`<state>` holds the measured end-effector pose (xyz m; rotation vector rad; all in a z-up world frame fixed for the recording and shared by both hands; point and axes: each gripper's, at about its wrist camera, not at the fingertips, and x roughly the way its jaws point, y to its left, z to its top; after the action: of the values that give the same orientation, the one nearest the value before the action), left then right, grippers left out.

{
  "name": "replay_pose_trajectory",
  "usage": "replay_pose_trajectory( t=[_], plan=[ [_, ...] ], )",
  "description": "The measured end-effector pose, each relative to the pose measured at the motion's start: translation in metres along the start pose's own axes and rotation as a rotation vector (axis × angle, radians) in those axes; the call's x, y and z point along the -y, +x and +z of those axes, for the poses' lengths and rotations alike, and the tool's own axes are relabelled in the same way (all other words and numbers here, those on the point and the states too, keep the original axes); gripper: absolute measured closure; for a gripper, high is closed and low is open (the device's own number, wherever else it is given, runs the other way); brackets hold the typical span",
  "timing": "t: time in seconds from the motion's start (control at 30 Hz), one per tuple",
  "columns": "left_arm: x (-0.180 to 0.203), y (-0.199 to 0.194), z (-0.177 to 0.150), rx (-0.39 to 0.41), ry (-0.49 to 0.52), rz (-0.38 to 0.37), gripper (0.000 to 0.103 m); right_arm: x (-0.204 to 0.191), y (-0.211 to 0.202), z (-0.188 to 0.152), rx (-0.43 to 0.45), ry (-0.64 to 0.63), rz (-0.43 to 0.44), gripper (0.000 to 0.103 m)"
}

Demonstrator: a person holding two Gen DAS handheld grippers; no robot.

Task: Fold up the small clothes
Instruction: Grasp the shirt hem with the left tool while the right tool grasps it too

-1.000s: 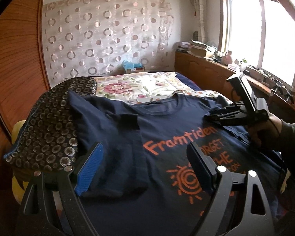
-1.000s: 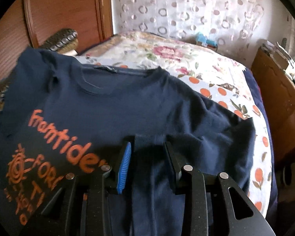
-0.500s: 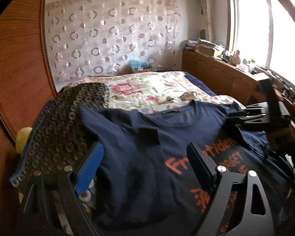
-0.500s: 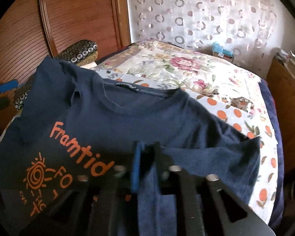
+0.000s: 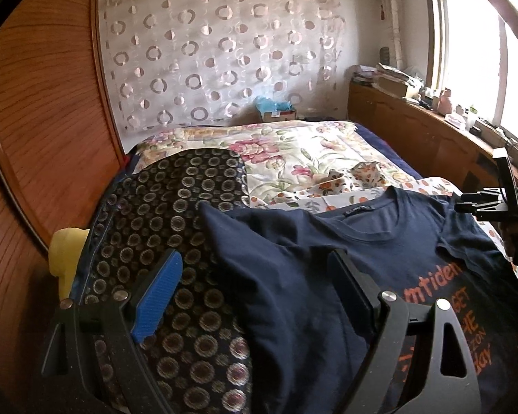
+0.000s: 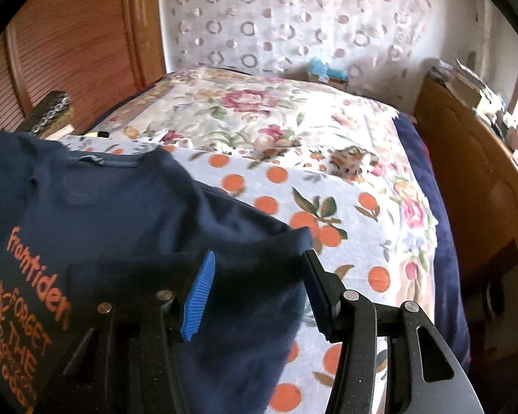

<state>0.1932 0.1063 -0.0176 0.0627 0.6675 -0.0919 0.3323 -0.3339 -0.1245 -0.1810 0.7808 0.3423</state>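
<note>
A navy T-shirt with orange print (image 5: 355, 262) lies face up on the bed, its left sleeve draped over a dark circle-patterned cushion (image 5: 162, 214). My left gripper (image 5: 255, 296) is open and empty above that left sleeve. In the right wrist view the shirt (image 6: 121, 214) lies at the left, its right sleeve folded inward. My right gripper (image 6: 255, 293) is open and empty above that sleeve's edge. It also shows at the far right of the left wrist view (image 5: 493, 203).
The bed has a floral cover (image 5: 293, 158) and an orange-dotted sheet (image 6: 328, 214). A wooden wardrobe (image 5: 34, 138) stands at the left. A wooden cabinet (image 6: 466, 158) with clutter runs along the right under a window. A yellow object (image 5: 65, 255) lies beside the cushion.
My right gripper was shut on the right sleeve, has let it go and opened, moving right. My left gripper, open throughout, moved back and left.
</note>
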Motion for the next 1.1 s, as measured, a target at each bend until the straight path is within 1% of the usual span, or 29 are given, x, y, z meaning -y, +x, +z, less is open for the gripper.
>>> replay_pose_trajectory(
  t=[0.07, 0.13, 0.17, 0.23, 0.33, 0.4, 0.5, 0.6, 0.63, 0.67, 0.7, 0.73, 0.77, 0.83, 0.87, 1.0, 1.1],
  plan=[
    [-0.003, 0.006, 0.003, -0.014, 0.0, -0.002, 0.024, 0.001, 0.008, 0.001, -0.005, 0.011, -0.008, 0.049],
    [-0.007, 0.013, 0.005, -0.033, -0.005, -0.008, 0.03, 0.003, 0.016, 0.001, -0.019, 0.018, -0.008, 0.049],
    [-0.009, 0.017, 0.007, -0.044, -0.011, -0.017, 0.034, 0.001, 0.017, 0.004, -0.007, 0.025, 0.002, 0.049],
    [-0.012, 0.024, 0.011, -0.064, -0.02, -0.018, 0.035, 0.003, 0.014, 0.006, -0.004, 0.039, 0.016, 0.049],
    [-0.017, 0.032, 0.017, -0.082, -0.04, -0.022, 0.037, 0.002, 0.014, 0.006, -0.004, 0.036, 0.015, 0.048],
    [-0.019, 0.038, 0.02, -0.094, -0.054, -0.031, 0.04, 0.005, 0.017, 0.006, -0.004, 0.037, 0.017, 0.048],
    [-0.02, 0.044, 0.023, -0.105, -0.048, -0.028, 0.042, 0.007, 0.017, 0.003, -0.004, 0.038, 0.016, 0.046],
    [-0.018, 0.049, 0.025, -0.116, -0.04, -0.03, 0.048, 0.008, 0.014, 0.001, -0.003, 0.039, 0.015, 0.045],
    [-0.017, 0.051, 0.025, -0.121, -0.038, -0.028, 0.053, 0.008, 0.015, 0.001, -0.003, 0.039, 0.015, 0.045],
    [-0.018, 0.053, 0.026, -0.126, -0.04, -0.029, 0.061, 0.008, 0.015, 0.001, -0.003, 0.038, 0.014, 0.045],
    [-0.018, 0.054, 0.026, -0.131, -0.043, -0.034, 0.064, 0.008, 0.015, 0.001, -0.003, 0.038, 0.012, 0.044],
    [-0.018, 0.054, 0.025, -0.133, -0.048, -0.047, 0.077, 0.008, 0.015, 0.001, -0.004, 0.04, 0.009, 0.043],
    [-0.018, 0.054, 0.025, -0.132, -0.056, -0.081, 0.097, 0.009, 0.015, 0.001, -0.004, 0.041, 0.011, 0.043],
    [-0.014, 0.047, 0.025, -0.105, -0.067, -0.127, 0.097, 0.009, 0.015, 0.0, -0.003, 0.04, 0.011, 0.043],
    [-0.008, 0.041, 0.025, -0.091, -0.053, -0.146, 0.097, 0.01, 0.015, 0.0, -0.003, 0.039, 0.011, 0.043],
    [0.017, 0.019, 0.022, -0.058, -0.003, -0.186, 0.097, 0.01, 0.015, 0.0, -0.003, 0.039, 0.012, 0.043],
    [0.029, 0.01, 0.018, -0.047, 0.005, -0.22, 0.097, 0.01, 0.015, 0.0, -0.002, 0.039, 0.012, 0.043]
  ],
)
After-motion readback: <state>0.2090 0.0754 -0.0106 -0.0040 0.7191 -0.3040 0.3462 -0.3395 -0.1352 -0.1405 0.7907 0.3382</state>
